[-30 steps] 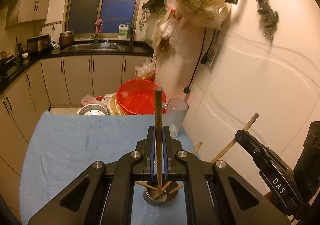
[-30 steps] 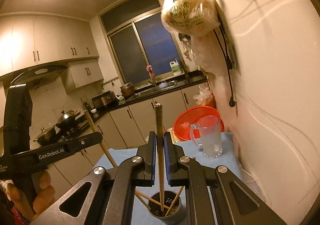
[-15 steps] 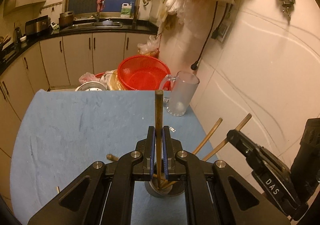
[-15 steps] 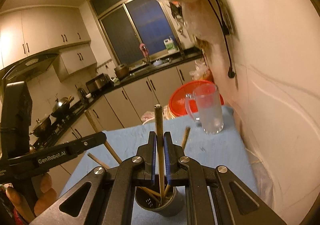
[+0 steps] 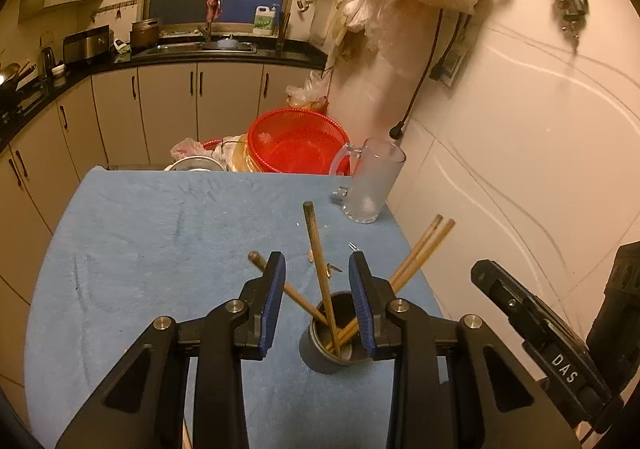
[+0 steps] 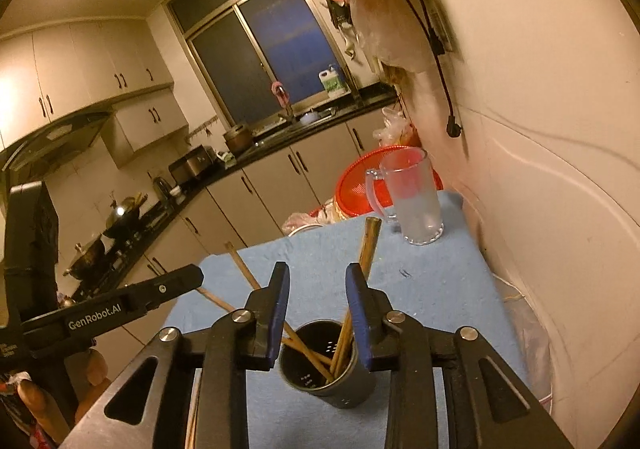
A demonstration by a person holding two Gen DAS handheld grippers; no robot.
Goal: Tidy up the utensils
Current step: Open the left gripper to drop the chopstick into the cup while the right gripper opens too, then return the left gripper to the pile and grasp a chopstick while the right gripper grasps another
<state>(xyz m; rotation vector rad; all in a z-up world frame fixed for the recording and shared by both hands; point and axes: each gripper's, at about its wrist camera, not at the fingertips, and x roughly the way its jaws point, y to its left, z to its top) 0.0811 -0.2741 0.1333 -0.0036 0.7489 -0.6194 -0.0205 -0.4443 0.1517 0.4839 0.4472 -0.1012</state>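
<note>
Dark metal holder [image 5: 334, 333] [image 6: 326, 363] upright on blue-covered counter [image 5: 160, 249] [image 6: 432, 289], between both sets of jaws. Wooden chopsticks [image 5: 318, 261] [image 6: 370, 245] standing inside, fanned toward 10, 12 and 2 o'clock; lower ends hidden within holder. Left gripper [image 5: 316, 301] and right gripper [image 6: 318, 309]: jaws wide, gripping nothing. Frosted glass mug [image 5: 370, 185] [image 6: 412, 197] at 1 o'clock. Red basket [image 5: 298, 141] beyond, partly cut off by counter edge.
</note>
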